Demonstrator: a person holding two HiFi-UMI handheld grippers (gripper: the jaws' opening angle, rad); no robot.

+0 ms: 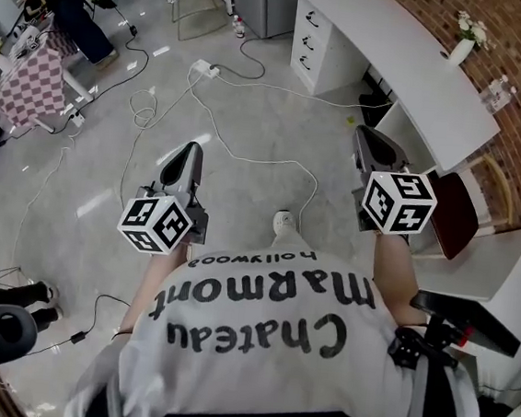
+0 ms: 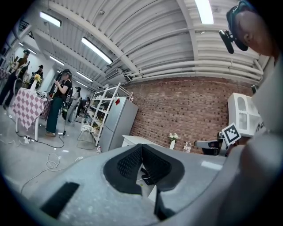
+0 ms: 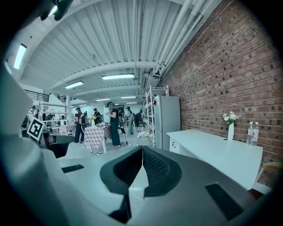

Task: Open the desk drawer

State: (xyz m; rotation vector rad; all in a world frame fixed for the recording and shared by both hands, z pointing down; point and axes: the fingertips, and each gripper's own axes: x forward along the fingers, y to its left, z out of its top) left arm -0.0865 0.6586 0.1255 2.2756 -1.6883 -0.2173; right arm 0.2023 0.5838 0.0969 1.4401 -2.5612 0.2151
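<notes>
Overhead, head view: both grippers are held out in front of the person, over open floor. The white bench [image 1: 413, 76] is well apart from them, up and to the right.
Drawer, head view: the drawer stack [image 1: 320, 31] forms the bench's far end. Its dark handles [image 1: 308, 41] face the open floor, and no drawer is pulled out.
Left gripper, head view: the left gripper [image 1: 190, 154] points ahead above loose cables [image 1: 247, 160] and touches nothing.
Right gripper, head view: the right gripper [image 1: 368, 138] is the one nearer the bench, close to a chair [image 1: 459, 213] with a dark seat.
Left gripper view: the jaws are pressed together and empty. The bench [image 2: 132, 140] and its vase [image 2: 172, 143] show small beyond the tips.
Right gripper view: the jaws are closed tip to tip with nothing between them. The bench [image 3: 216, 152] runs along the brick wall [image 3: 230, 70], and one drawer front [image 3: 175, 145] shows just right of the tips.
Step in hand: most likely the approach, since the task itself looks unstarted.
Doing it well: step round to face the drawer fronts squarely, minding the cables and the chair. Part the jaws before reaching a handle and close on its middle. Pull straight out along the drawer's run, not sideways.
</notes>
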